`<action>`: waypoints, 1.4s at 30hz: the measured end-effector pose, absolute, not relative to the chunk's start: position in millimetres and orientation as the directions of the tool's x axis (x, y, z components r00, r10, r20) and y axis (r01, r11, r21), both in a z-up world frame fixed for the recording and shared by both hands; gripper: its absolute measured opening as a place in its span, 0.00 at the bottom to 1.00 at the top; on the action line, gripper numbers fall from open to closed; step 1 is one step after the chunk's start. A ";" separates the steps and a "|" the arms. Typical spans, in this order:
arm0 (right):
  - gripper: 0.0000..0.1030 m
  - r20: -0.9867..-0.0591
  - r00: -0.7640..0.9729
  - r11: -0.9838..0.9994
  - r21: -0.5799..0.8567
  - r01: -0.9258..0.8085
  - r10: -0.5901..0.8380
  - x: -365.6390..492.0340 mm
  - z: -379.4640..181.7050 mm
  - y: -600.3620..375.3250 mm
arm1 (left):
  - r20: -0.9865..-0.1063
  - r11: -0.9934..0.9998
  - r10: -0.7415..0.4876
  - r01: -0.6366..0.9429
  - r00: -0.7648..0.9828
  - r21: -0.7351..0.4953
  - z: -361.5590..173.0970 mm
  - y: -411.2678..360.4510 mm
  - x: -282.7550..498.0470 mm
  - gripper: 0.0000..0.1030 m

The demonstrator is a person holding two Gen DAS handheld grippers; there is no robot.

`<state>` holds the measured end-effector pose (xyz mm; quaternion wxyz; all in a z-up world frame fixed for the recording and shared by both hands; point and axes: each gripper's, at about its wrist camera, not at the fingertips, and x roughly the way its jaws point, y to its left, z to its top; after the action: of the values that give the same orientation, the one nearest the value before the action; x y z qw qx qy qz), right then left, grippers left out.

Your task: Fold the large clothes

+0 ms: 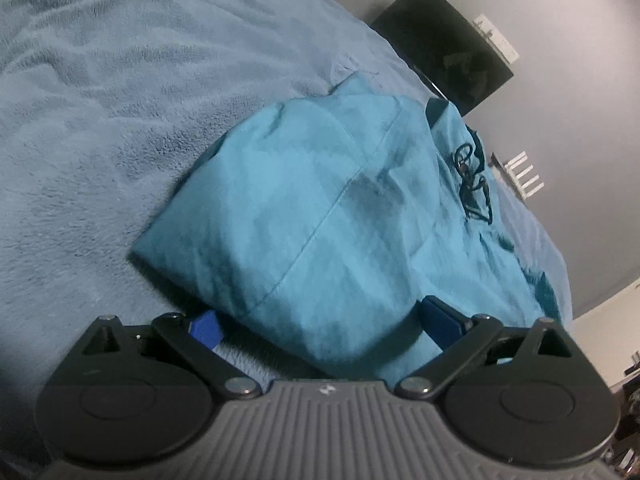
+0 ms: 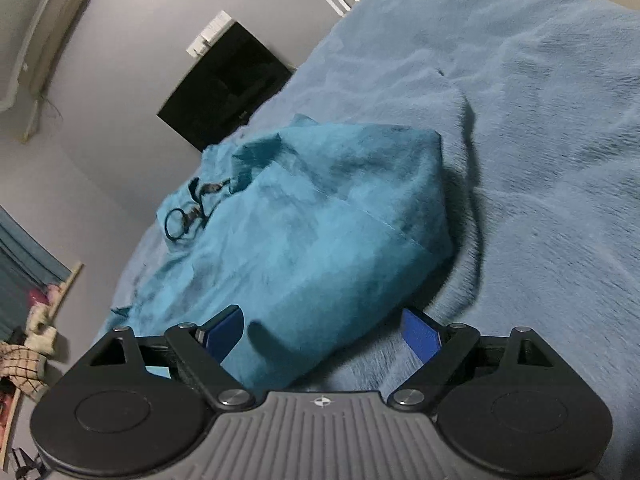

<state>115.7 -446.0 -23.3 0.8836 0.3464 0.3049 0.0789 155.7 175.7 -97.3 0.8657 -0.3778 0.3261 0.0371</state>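
Observation:
A teal garment (image 1: 320, 208) lies folded in a thick bundle on a light blue fleece blanket (image 1: 100, 100). It has a black printed design (image 1: 472, 180) near its far side. My left gripper (image 1: 320, 324) is open, its blue fingers (image 1: 206, 328) spread to either side of the bundle's near edge. In the right wrist view the same garment (image 2: 312, 232) lies ahead with the black design (image 2: 192, 208) at its left. My right gripper (image 2: 320, 332) is open, its jaws astride the garment's near corner, and grips nothing.
A black square panel (image 1: 444, 44) hangs on the grey wall beyond the bed, also in the right wrist view (image 2: 228, 84). A white rack (image 1: 524, 176) stands by the wall. Clutter and a curtain (image 2: 24, 280) are at the left of the right view.

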 end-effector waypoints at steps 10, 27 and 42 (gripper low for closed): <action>0.70 -0.415 0.851 0.756 0.653 0.031 0.323 145.9 -35.8 -446.6 | -0.565 0.705 -0.174 -0.299 0.806 -0.643 -107.7 180.3 172.7 0.91; 0.16 -0.450 0.832 0.868 0.490 -0.073 0.324 48.1 42.6 -414.4 | -0.583 0.846 -0.135 -0.214 0.801 -0.489 -39.0 180.0 130.3 0.23; 0.23 -0.548 0.779 0.874 0.485 0.000 0.304 -20.4 65.9 -431.6 | -0.660 0.903 -0.068 -0.234 0.748 -0.359 -4.2 163.7 64.4 0.41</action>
<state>-20.4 -431.6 65.9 0.9130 0.2366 0.3219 0.0831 64.4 163.7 -4.2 0.9100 -0.2149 0.3517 0.0458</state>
